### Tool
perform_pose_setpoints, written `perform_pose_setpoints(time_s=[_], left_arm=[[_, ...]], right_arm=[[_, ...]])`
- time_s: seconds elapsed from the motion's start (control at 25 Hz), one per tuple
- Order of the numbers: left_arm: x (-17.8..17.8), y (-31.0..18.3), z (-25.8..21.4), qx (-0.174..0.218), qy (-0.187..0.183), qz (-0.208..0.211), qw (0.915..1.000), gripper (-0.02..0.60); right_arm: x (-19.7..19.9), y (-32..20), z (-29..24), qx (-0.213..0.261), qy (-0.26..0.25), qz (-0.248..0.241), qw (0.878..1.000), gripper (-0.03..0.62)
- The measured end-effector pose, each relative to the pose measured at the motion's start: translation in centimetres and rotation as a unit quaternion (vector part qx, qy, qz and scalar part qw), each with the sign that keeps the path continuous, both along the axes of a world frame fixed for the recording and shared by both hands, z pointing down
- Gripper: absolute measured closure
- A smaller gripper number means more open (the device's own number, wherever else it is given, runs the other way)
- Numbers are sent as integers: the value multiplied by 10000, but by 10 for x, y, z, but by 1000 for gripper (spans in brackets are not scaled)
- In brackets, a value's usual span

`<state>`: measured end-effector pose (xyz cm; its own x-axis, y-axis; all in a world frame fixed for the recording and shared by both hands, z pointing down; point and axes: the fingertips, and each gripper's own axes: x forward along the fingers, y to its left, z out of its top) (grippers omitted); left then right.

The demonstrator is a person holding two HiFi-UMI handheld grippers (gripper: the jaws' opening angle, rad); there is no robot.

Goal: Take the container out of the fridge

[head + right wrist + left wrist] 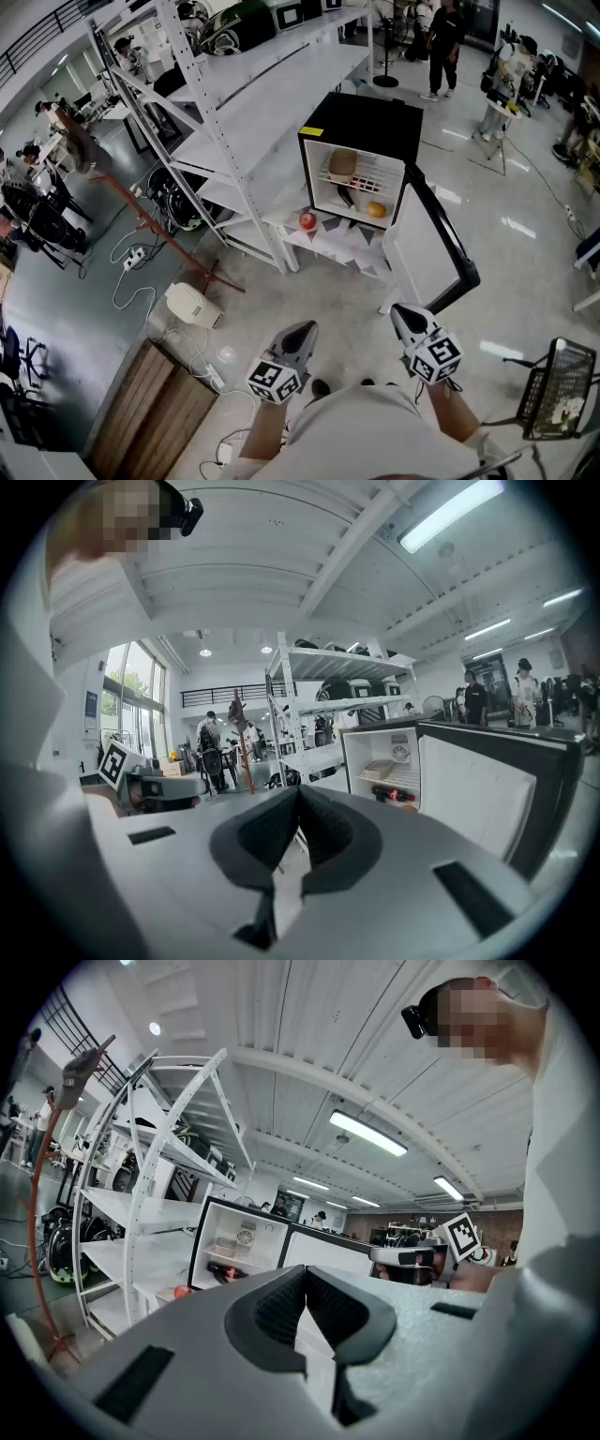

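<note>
Container (343, 165): on the top shelf of the fridge (366, 117), well apart from both grippers. Nearest the camera, the left gripper (305, 328) and right gripper (401, 315) are side by side, each with jaws closed together on nothing, pointing toward the fridge. Beyond them, the door (436, 246) stands open at right. Below the container lie a dark bottle (345, 197) and an orange (376, 210). An apple (307, 220) sits on the white stand (328, 246), left of the fridge.

Small black fridge (367, 120), white inside, door (433, 246) swung wide open. The container (343, 165) is a tan tub sitting upright on the wire shelf (377, 178), over by its left edge.
</note>
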<state>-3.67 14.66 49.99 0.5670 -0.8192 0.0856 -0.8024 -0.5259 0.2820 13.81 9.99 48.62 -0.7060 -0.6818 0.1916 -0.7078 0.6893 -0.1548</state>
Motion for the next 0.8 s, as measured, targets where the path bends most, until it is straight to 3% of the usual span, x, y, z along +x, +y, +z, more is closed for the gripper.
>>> perform_pose_setpoints(time_s=[0.8], left_arm=[[-15, 0, 4, 2, 93, 132, 9999, 577]], right_arm=[[-11, 2, 2, -14, 102, 289, 9995, 588]])
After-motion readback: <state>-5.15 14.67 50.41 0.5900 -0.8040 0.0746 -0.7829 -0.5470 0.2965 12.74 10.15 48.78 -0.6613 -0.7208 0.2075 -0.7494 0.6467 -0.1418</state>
